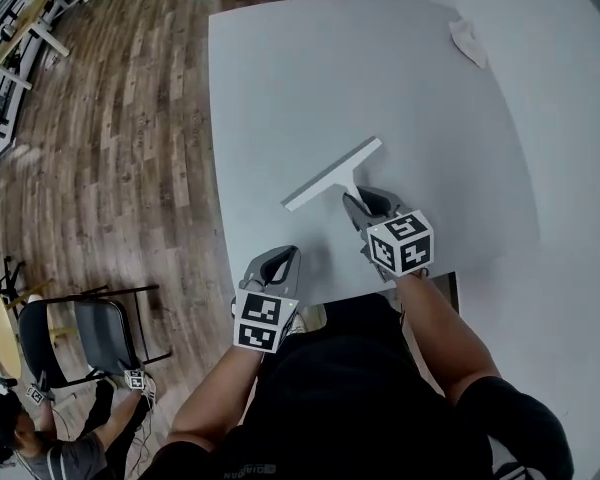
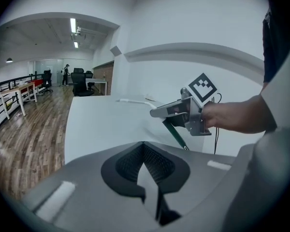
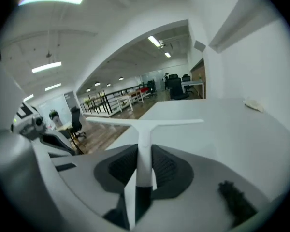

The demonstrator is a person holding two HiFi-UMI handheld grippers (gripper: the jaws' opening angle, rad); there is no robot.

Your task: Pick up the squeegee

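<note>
A white T-shaped squeegee (image 1: 332, 174) is over the middle of the white table (image 1: 280, 78), its blade running diagonally. My right gripper (image 1: 366, 204) is shut on its handle (image 3: 144, 153), which runs straight out between the pads to the crossbar (image 3: 145, 123). I cannot tell whether the blade rests on the table or hangs just above it. My left gripper (image 1: 283, 261) sits at the table's near edge, shut with nothing in it; its pads (image 2: 157, 163) meet. From the left gripper view, the right gripper (image 2: 160, 112) and the squeegee's blade (image 2: 133, 101) show ahead.
A crumpled white cloth (image 1: 468, 40) lies at the table's far right corner. Wood floor (image 1: 110, 138) runs along the table's left edge. A folding chair (image 1: 80, 333) and a seated person (image 1: 25, 438) are at the lower left.
</note>
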